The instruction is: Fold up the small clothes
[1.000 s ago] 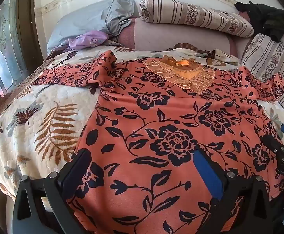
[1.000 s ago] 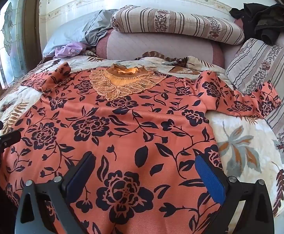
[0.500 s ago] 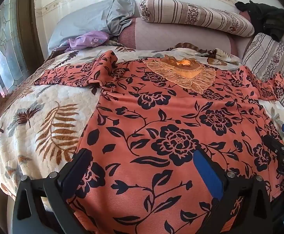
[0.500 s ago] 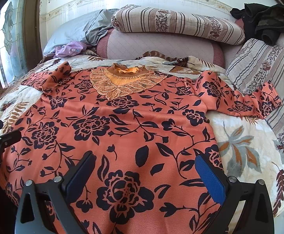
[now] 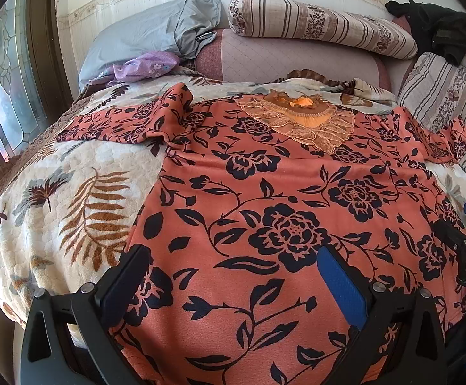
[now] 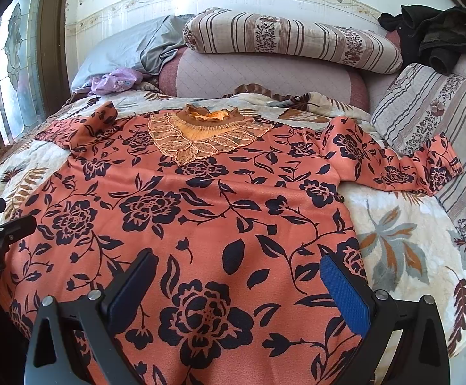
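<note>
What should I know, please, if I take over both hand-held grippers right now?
Left hand-held gripper: open, empty, over the hem end of the garment.
Right hand-held gripper: open, empty, same end, nearer the garment's right edge.
The orange floral top lies spread flat on the blanket, lace collar at the far end, both sleeves out to the sides: one left, one right.
Done: spread out. Left: every fold, probably sleeves first.

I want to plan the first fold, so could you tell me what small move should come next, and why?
Probably lower both open grippers, left gripper and right gripper, onto the hem of the orange floral top. It lies spread flat on the blanket, sleeves out, nothing gripped yet.
</note>
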